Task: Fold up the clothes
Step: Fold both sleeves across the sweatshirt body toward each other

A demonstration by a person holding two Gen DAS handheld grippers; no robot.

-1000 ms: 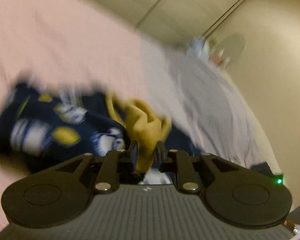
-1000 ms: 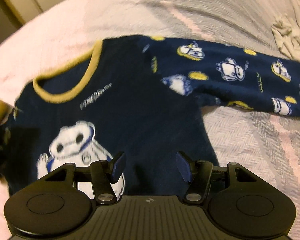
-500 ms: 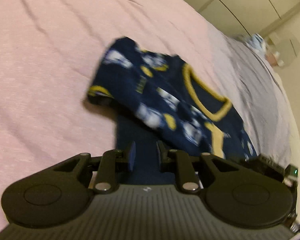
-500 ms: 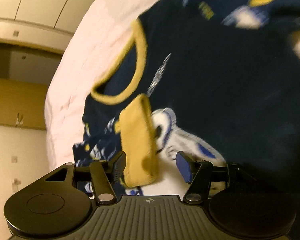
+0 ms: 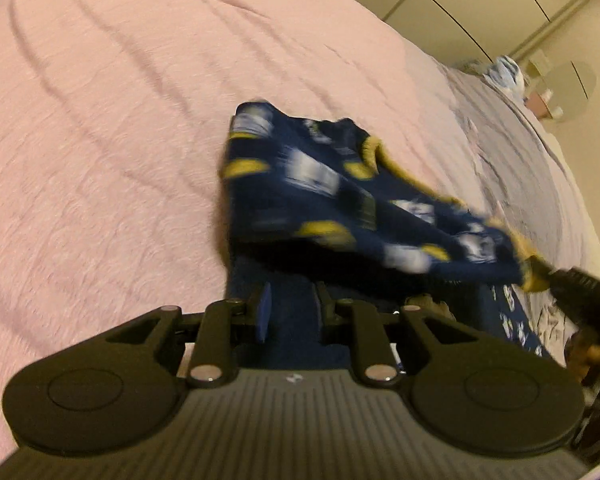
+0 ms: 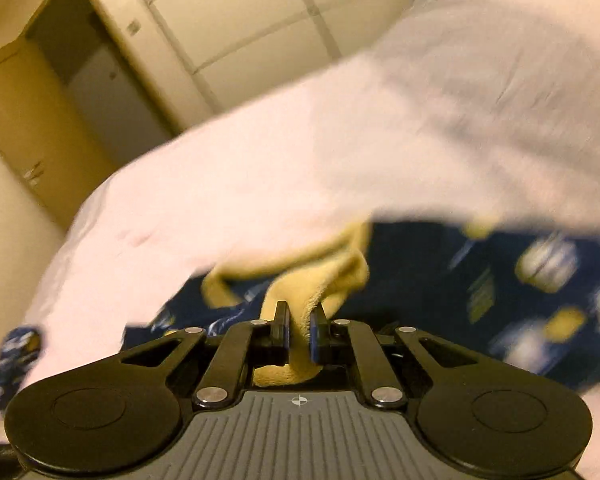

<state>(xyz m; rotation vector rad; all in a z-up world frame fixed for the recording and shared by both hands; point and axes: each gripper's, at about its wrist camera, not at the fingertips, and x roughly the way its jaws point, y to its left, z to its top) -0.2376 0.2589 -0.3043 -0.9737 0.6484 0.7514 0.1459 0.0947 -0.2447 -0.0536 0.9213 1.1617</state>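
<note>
The right gripper (image 6: pixel 299 330) has its jaws clamped on the yellow cuff (image 6: pixel 320 280) of the navy pyjama top (image 6: pixel 440 280); the ribbed band bunches up between the two pads and spills back behind them. Ahead of these jaws and off to their right the printed navy cloth spreads over the bed (image 6: pixel 340 140), blurred by motion.

The left gripper (image 5: pixel 290 312) has its jaws apart with nothing pinched between them. Plain navy fabric lies directly beneath and between them, and just ahead the sleeve (image 5: pixel 340 200) rises off the bed and runs away to the right of the jaws, ending at the yellow cuff where the right gripper (image 5: pixel 576 284) holds it. The yellow neckline (image 5: pixel 404 172) shows beyond the sleeve, ahead and slightly right.

To the left of the left jaws and far ahead of them the pink bedcover (image 5: pixel 100 140) lies wrinkled and bare. The bed's far edge meets pale cupboard doors (image 5: pixel 480 0), ahead and right; its grey-covered part (image 5: pixel 520 152) lies further right.
</note>
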